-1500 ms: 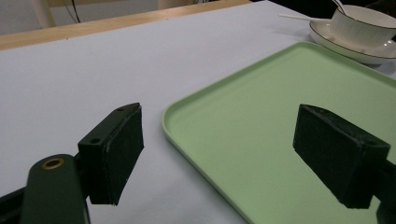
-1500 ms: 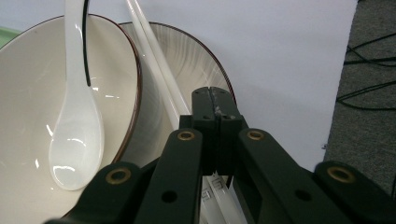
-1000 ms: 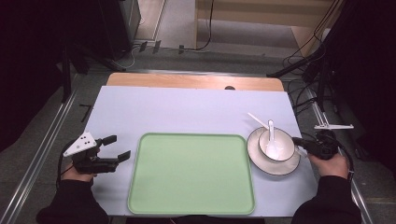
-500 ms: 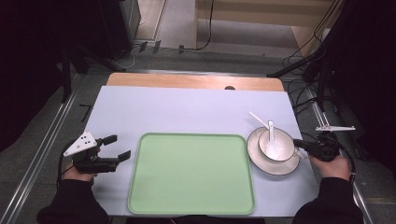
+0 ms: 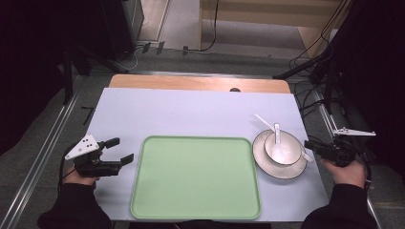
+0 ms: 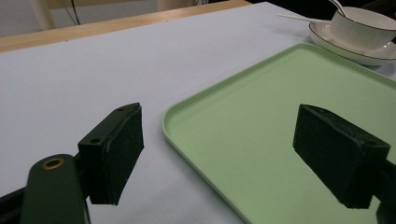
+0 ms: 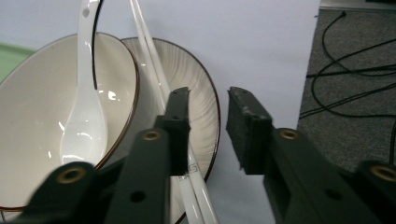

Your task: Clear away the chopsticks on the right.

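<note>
A white bowl (image 5: 282, 149) with a white spoon (image 5: 277, 140) in it stands on a white plate (image 5: 267, 167) at the table's right. White chopsticks (image 5: 264, 122) lie across the plate beside the bowl. My right gripper (image 5: 308, 144) is at the plate's right rim. In the right gripper view its jaws (image 7: 208, 98) have just been opening and stand apart over the plate rim (image 7: 201, 88), with nothing gripped. The chopsticks (image 7: 149, 60) run under the left jaw, beside the bowl (image 7: 37, 121) and spoon (image 7: 84, 116). My left gripper (image 5: 122, 150) rests open just left of the empty green tray (image 5: 196, 181).
A pale blue-white cover (image 5: 191, 112) lies over the table, and a wooden strip (image 5: 196, 83) shows at the far edge. Cables (image 7: 355, 70) lie on the floor to the right. In the left gripper view the tray's near corner (image 6: 280, 116) sits between the wide jaws (image 6: 219, 126).
Both hands, the tray and the dishes stay where they were in the high view. The right jaws are too small there to show a difference.
</note>
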`<state>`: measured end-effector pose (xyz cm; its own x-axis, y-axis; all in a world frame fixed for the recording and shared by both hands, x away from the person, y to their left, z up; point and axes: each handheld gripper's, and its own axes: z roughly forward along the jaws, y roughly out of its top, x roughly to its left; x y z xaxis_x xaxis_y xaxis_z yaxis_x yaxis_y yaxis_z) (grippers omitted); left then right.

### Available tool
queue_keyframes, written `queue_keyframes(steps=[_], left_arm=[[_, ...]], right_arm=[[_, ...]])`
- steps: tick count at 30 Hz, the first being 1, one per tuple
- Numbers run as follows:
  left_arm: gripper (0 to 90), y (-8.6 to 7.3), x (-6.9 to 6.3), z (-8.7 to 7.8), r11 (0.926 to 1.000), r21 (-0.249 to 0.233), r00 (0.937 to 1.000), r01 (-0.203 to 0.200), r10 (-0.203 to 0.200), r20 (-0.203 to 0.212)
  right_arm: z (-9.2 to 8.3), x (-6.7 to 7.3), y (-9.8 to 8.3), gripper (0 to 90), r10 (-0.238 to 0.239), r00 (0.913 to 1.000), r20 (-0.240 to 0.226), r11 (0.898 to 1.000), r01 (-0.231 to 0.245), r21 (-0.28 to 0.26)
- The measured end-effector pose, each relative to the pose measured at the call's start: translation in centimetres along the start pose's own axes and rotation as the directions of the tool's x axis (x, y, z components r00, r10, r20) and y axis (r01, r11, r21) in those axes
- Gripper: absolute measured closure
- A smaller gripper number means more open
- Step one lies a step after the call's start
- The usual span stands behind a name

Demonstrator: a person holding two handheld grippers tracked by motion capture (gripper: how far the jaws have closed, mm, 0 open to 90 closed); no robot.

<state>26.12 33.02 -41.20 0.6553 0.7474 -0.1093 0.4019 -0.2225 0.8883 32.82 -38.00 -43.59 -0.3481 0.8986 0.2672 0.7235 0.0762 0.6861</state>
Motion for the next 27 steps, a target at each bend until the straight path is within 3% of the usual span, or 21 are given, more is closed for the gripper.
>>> queue_keyframes(steps=[1, 6, 11, 15, 27], left_arm=[[16.4, 0.0, 0.0, 0.0, 1.0, 0.001, 1.0, -0.002, 0.002, 0.0], [16.4, 0.0, 0.0, 0.0, 1.0, 0.0, 1.0, -0.002, 0.002, 0.001], [16.4, 0.0, 0.0, 0.0, 1.0, 0.0, 1.0, -0.003, 0.003, 0.003], [16.4, 0.0, 0.0, 0.0, 1.0, 0.0, 1.0, -0.003, 0.003, 0.003], [16.4, 0.0, 0.0, 0.0, 1.0, 0.001, 1.0, -0.004, 0.004, 0.002]], right_arm=[[-0.1, -0.1, 0.0, 56.7, 0.008, 1.0, -0.002, 1.0, -0.008, -0.009], [-0.3, -0.6, 0.0, 43.5, 0.023, 0.9997, -0.011, 0.999, -0.023, -0.025], [-0.1, -0.1, -0.2, 57.8, -0.045, 0.9989, -0.012, 0.999, 0.045, 0.016], [0.5, 0.3, -0.3, 66.8, -0.056, 0.9983, -0.017, 0.997, 0.057, 0.058], [1.3, 0.3, -0.4, 75.9, -0.061, 0.9967, -0.053, 0.993, 0.066, 0.099]])
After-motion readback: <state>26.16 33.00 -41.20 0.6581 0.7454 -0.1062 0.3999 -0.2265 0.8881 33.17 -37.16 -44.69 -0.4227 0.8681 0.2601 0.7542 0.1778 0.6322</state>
